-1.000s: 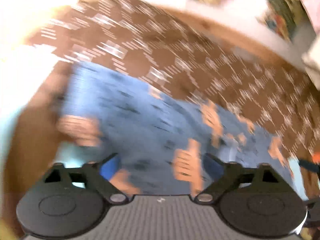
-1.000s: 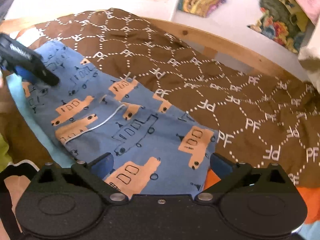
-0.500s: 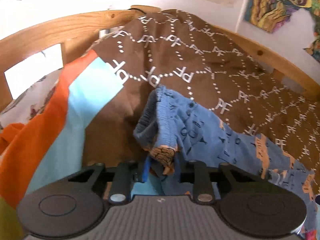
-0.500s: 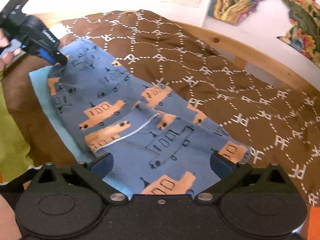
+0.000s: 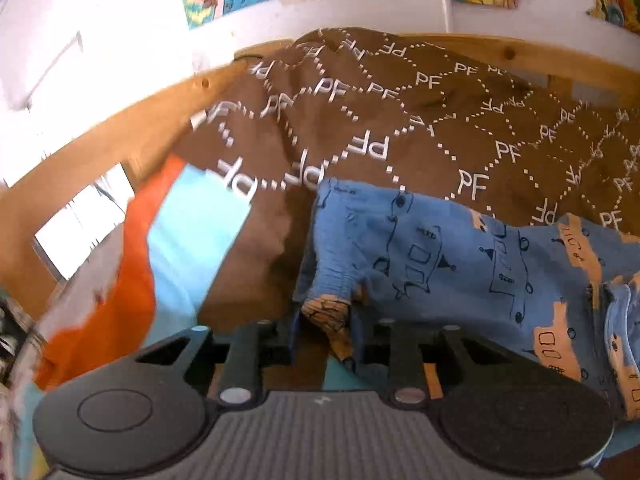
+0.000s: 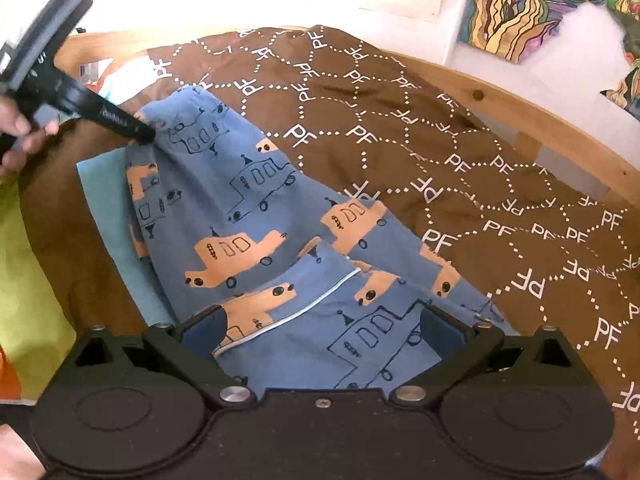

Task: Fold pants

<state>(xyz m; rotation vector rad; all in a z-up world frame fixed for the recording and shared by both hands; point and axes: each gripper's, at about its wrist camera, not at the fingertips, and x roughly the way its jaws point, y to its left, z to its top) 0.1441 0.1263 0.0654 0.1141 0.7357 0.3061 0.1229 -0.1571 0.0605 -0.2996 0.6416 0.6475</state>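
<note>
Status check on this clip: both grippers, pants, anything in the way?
Left gripper shut on pants cuff. Right gripper open over the waist end. Pants spread on brown blanket, unfolded. Nothing in the way.

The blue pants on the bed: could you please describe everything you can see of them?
The pants are soft blue fabric printed with orange and outlined vehicles, with a thin white line crossing the cloth near the right gripper. They lie stretched and a little wrinkled across the brown PF-patterned blanket, one edge over a light blue cloth. The left gripper is shut on a bunched, ribbed end, lifting it slightly. The right gripper is open, its fingers either side of the other end.
</note>
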